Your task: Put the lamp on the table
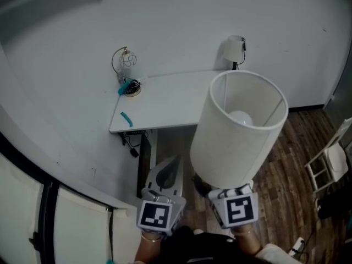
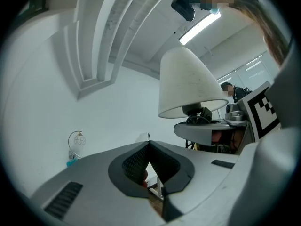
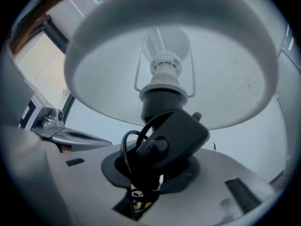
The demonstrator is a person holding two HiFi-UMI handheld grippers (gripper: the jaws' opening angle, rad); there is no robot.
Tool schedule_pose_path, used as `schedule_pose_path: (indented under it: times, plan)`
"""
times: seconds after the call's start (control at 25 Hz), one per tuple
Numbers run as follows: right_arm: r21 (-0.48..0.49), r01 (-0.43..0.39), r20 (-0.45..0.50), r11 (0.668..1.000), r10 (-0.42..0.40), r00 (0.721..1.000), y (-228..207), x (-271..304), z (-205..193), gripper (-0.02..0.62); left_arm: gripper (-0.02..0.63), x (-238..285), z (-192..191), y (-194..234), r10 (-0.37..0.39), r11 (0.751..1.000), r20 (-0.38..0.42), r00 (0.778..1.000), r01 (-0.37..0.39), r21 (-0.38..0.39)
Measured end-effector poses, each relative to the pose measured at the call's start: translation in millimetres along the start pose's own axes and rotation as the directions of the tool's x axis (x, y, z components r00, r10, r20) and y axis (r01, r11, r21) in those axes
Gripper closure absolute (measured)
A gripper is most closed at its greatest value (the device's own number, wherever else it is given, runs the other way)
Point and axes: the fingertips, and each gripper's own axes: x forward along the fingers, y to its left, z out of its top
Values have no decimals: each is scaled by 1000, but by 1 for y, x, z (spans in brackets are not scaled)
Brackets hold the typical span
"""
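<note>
Nearest me, my right gripper (image 3: pixel 153 173) is clamped on the lamp's (image 1: pixel 239 128) black neck under the shade, so I hold it upright in the air, short of the table (image 1: pixel 165 106). My left gripper (image 2: pixel 149 149), jaws together on nothing, hangs alongside, spare.

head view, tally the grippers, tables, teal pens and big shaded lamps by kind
grippers: 2 (left gripper, right gripper)
white table: 1
teal pen: 1
lamp with white shade: 1
total: 5
</note>
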Motion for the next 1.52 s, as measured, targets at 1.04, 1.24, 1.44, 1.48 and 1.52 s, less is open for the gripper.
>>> schedule_pose_path:
  times: [1.04,1.24,1.44,1.48,1.52]
  plan:
    - [28,8,-8,1000,-7,1000,-11,62,-23,498,606,47,-16,45,24,1000,-18,1000,-24,-16]
    - [15,22,-20,1000,-22,1000,-14,83,-30,499,606,64,-21,60,13,1000,-28,1000,-13,-16]
    - [16,29,-20,999,-29,999,-15,103,-36,498,606,80,-25,74,-2,1000,-21,1000,1,-13]
    - [16,31,-18,999,-30,999,-15,107,-37,499,606,82,-25,78,-4,1000,-19,1000,4,-13]
    - [15,33,-16,999,-32,999,-14,112,-37,499,606,85,-25,82,-7,1000,-15,1000,6,-12]
